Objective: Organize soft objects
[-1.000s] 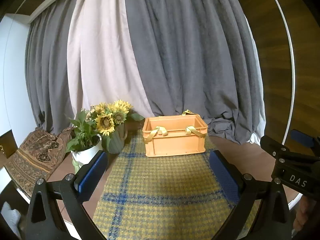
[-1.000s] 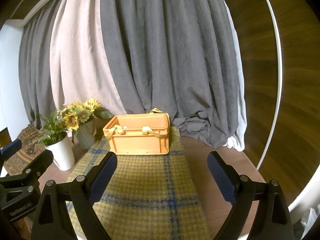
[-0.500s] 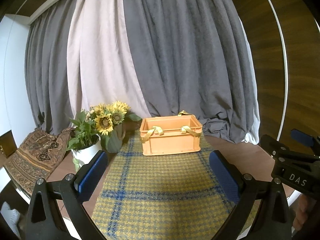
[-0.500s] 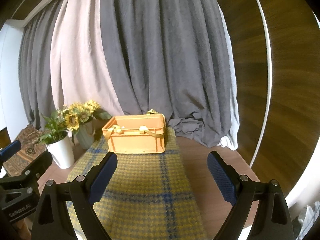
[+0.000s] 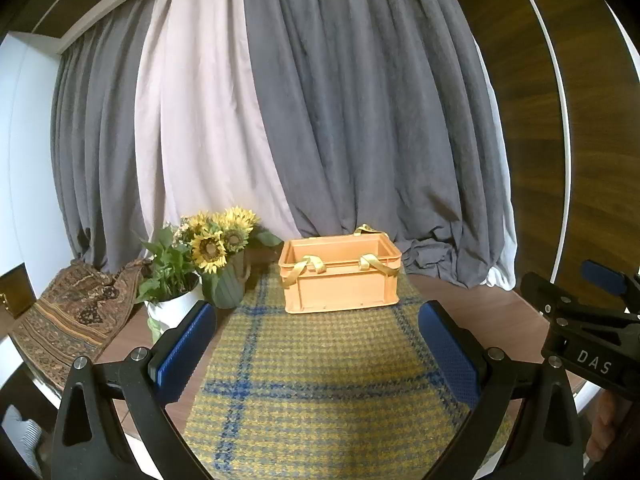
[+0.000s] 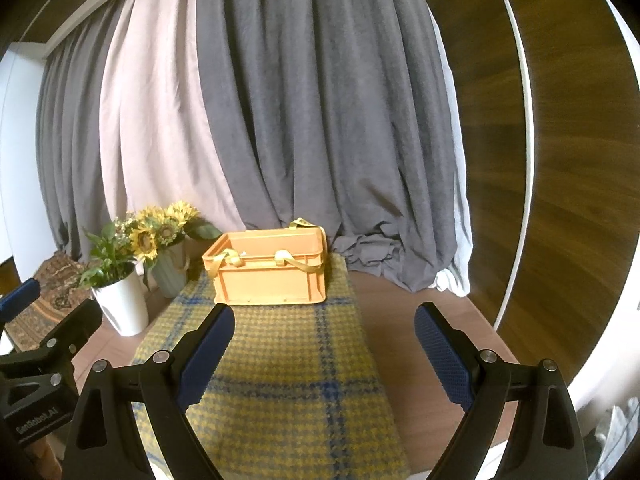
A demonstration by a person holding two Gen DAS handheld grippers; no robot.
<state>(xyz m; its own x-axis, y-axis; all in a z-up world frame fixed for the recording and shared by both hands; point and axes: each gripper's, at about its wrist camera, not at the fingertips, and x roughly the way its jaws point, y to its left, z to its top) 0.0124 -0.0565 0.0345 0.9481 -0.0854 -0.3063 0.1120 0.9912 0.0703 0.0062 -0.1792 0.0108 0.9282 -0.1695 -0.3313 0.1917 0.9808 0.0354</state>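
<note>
Left wrist view shows the orange crate (image 5: 340, 280) at the table's far edge, yellow straps (image 5: 306, 267) draped inside; left gripper (image 5: 318, 350) and right gripper (image 6: 324, 350) hang released, empty, suggesting little remains.

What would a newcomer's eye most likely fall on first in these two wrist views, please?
Probably the orange crate, standing at the far end of the yellow and blue checked cloth with yellow straps draped over its rim. Next, the sunflowers in their vase to its left, beside a white potted plant. In front, the left gripper and right gripper are open and empty.
</note>
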